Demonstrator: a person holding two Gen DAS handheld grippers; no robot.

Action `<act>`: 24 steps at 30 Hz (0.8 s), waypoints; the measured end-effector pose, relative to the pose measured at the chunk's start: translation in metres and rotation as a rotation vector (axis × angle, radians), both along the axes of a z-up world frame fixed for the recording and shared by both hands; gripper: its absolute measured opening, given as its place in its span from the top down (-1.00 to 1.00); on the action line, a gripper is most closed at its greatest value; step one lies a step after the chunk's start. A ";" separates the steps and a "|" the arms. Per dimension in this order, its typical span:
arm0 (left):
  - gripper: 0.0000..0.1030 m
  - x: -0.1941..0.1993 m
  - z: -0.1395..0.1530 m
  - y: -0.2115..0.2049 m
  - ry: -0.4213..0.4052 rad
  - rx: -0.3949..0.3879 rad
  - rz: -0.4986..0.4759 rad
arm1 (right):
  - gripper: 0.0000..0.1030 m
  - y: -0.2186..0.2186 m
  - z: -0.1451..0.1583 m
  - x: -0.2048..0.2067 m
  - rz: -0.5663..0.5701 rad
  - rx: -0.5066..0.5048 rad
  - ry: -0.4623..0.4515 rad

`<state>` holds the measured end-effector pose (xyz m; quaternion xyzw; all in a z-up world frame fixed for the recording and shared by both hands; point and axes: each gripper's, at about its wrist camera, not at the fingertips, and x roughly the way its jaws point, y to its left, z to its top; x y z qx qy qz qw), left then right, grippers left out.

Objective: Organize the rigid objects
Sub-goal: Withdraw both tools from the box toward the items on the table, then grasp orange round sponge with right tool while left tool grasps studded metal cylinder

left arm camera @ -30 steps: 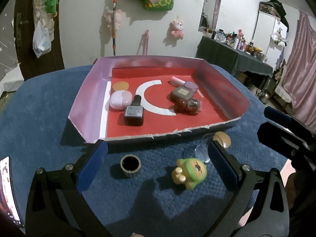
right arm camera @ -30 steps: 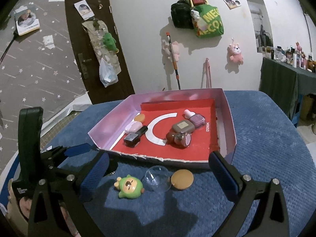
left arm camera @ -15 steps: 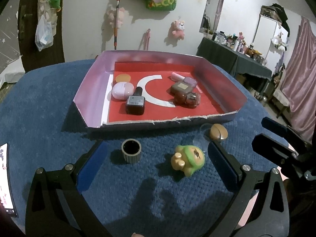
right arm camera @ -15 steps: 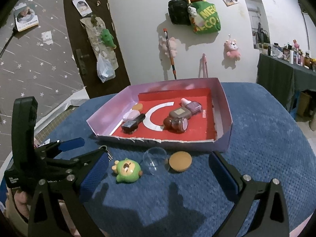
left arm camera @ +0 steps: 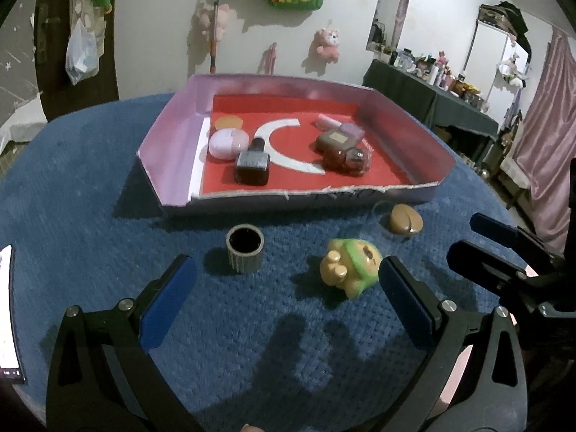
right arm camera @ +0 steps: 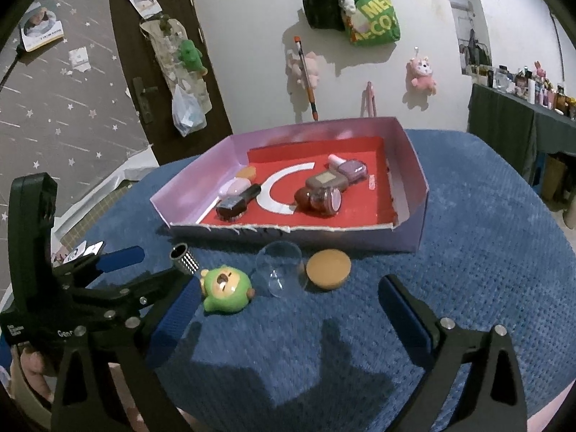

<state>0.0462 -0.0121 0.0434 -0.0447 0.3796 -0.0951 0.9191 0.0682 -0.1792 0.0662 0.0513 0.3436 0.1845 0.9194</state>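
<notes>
1. Four loose items are seen on the blue table (left arm camera: 90, 194), outside the near wall of the cardboard tray (left arm camera: 169, 151): a ribbed dark cup (left arm camera: 244, 252), a green bear figurine (left arm camera: 351, 266), a clear plastic dome (right arm camera: 279, 266) and a tan round lid (right arm camera: 328, 264).
2. The tray is set toward the far edge of the table – several small bottles and compacts are already lying in it.
3. The left gripper (left arm camera: 284, 302) is held with its jaws spread and nothing between the pads; the ribbed cup stands upright just ahead of it, nearer its left finger, while the figurine lies beside its right finger.
4. The right gripper (right arm camera: 288, 309) is likewise spread wide and empty. Its jaws have just been closing slightly, with nothing between them.
5. From the right gripper, the dome and the tan lid lie straight ahead, between the lines of its fingers – the figurine is off toward its left finger, just beside the left gripper's tool body.
6. The figurine is judged reachable by either hand, though the left is nearer; it rests on its side.
7. The dome and lid are judged better suited to the right hand, being closer to it.
</notes>
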 end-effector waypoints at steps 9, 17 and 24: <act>-1.00 0.003 -0.014 0.005 0.040 -0.036 0.008 | -0.78 -0.001 -0.017 0.007 -0.009 -0.023 0.050; -1.00 0.013 -0.023 0.023 0.061 -0.029 0.082 | -0.64 -0.004 -0.027 0.018 -0.038 -0.061 0.080; -0.99 0.022 -0.029 0.025 0.073 -0.007 0.094 | -0.57 -0.010 -0.032 0.031 -0.083 -0.099 0.104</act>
